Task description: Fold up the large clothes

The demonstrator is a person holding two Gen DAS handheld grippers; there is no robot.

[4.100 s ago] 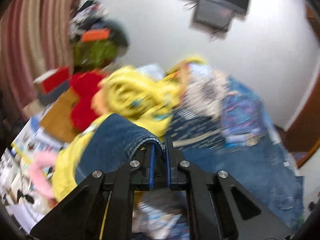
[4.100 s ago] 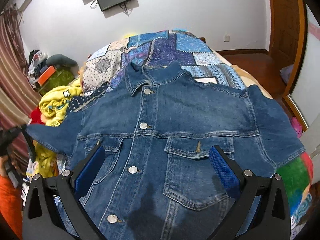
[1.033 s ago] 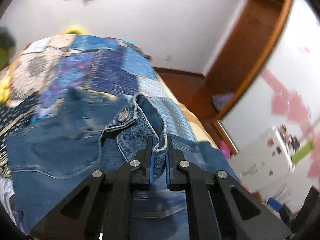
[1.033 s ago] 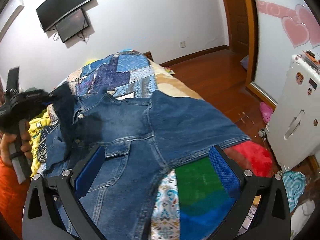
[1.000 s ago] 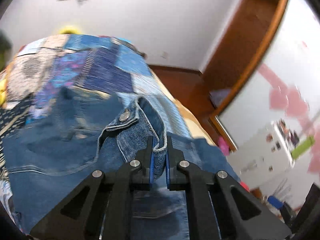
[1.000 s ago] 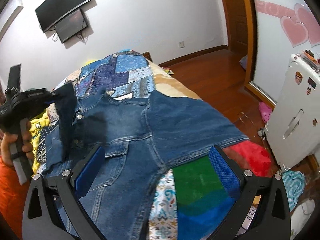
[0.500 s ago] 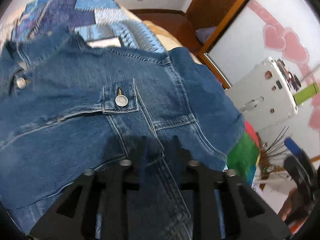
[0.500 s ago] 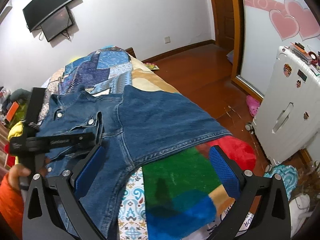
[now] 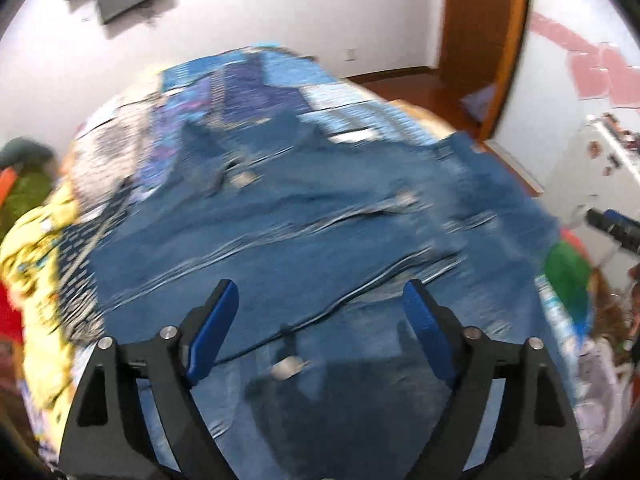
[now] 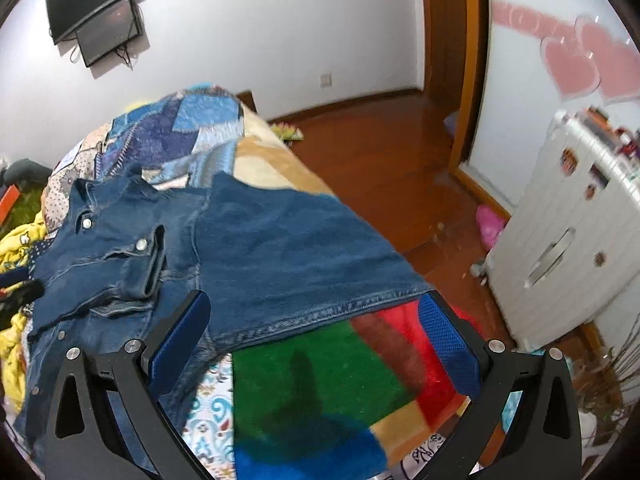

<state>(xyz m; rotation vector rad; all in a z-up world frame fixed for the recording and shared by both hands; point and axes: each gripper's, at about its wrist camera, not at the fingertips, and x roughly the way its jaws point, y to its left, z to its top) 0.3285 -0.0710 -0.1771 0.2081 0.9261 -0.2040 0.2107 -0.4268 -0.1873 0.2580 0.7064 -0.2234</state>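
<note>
A blue denim jacket lies front up on the bed, its left sleeve folded in over the chest with the cuff lying there. Its right sleeve spreads toward the bed's right edge. In the blurred left wrist view the jacket fills the middle. My left gripper is open and empty above the jacket's lower front. My right gripper is open and empty, hovering just in front of the right sleeve's hem.
The bed carries a patchwork quilt and a green, red and blue blanket. Yellow clothes pile at the left. A white suitcase stands on the wooden floor at the right.
My left gripper carried the left sleeve over the jacket's chest, let it go and opened wide, then drew back. My right gripper swung right toward the right sleeve.
</note>
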